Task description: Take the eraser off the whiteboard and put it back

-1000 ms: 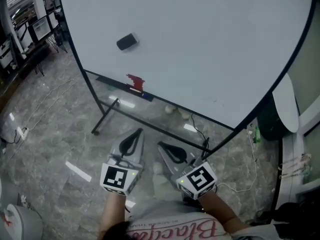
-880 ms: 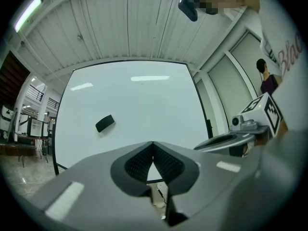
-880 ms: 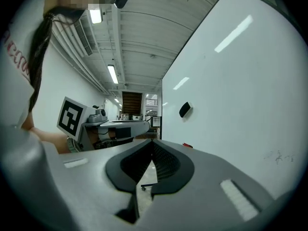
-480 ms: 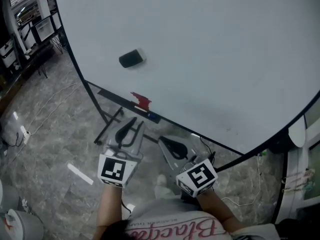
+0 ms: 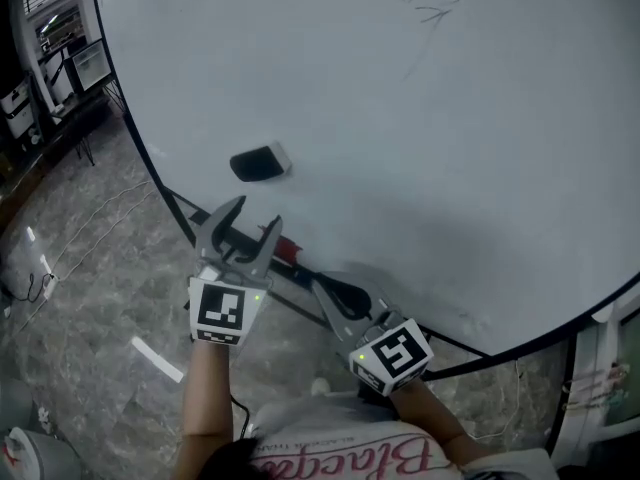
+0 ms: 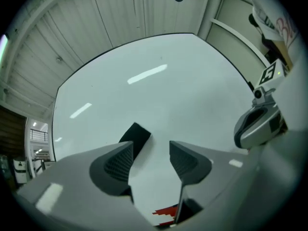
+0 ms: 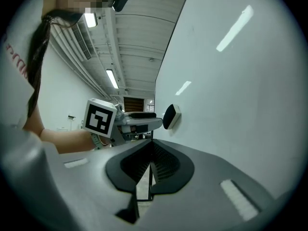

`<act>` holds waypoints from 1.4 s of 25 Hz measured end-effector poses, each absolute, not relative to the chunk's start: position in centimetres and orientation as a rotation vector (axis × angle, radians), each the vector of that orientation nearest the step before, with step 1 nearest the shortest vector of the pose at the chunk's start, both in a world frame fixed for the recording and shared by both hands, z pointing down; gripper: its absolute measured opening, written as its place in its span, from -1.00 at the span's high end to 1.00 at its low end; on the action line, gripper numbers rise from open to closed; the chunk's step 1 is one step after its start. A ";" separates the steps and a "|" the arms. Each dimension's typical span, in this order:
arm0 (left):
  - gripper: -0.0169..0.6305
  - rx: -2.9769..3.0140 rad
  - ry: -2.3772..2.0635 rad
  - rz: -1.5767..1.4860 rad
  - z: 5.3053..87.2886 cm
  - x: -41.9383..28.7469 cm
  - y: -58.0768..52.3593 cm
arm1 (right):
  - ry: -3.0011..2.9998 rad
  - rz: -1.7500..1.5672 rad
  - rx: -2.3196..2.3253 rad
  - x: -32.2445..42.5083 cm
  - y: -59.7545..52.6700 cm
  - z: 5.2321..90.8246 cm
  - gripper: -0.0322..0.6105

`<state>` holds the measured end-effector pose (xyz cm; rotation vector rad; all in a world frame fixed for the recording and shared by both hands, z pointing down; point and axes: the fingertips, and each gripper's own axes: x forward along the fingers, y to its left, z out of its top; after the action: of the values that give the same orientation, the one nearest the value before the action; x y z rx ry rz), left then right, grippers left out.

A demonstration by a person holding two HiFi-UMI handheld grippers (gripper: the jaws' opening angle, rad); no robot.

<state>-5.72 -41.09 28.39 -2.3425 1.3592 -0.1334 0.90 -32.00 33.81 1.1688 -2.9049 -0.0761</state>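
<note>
Nearest, at the bottom of the head view, is the person's pale printed shirt (image 5: pixel 340 458), and from it both forearms reach out toward the board. The right gripper (image 5: pixel 335 296) sits near and to the right, its marker cube (image 5: pixel 392 354) turned up toward the camera. In its own view the jaws are pressed together with nothing between them. Left of it and a little farther out is the left gripper (image 5: pixel 252 218), raised above the grey marbled floor (image 5: pixel 80 268). Its jaws are opening and stand well apart. No object lies between the pads; only bare board shows in the gap. Just beyond its fingertips a small red object (image 5: pixel 287 249) lies on the ledge along the lower edge of the whiteboard (image 5: pixel 400 118). Farther up, the black eraser (image 5: pixel 259 162) clings to the board's face, tilted, near the board's left edge. It is clear of both grippers. In the left gripper view it shows just past the tip of the left-hand jaw. Farther still, a faint scribble (image 5: pixel 430 8) marks the upper part of the board. At the far left, beyond the board's frame, stand desks with monitors (image 5: pixel 70 58).
</note>
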 end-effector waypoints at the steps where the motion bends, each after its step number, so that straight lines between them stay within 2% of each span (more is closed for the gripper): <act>1: 0.23 -2.315 1.360 -0.158 28.1 -5.8 -41.9 | -2.904 -0.077 1.166 0.9 -32.4 33.8 0.89; 5: 0.09 -2.214 1.345 -0.269 27.6 -6.3 -44.9 | -2.896 -0.056 1.163 0.7 -33.5 34.6 0.89; 13: 0.09 -2.089 1.243 -0.484 27.8 -6.4 -49.1 | -2.890 -0.034 1.206 0.6 -35.1 34.5 0.89; 23: 0.18 -2.170 1.194 -0.435 27.5 -6.0 -49.6 | -2.850 -0.016 1.298 1.0 -35.5 34.3 0.89; 35: 0.19 -2.401 1.238 -0.224 28.1 -5.8 -45.6 | -2.844 -0.058 1.281 0.1 -35.1 34.0 0.89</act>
<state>-5.85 -45.59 28.13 -2.4015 1.2377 -0.2244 0.11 -35.09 33.97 1.2807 -2.8437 -0.0579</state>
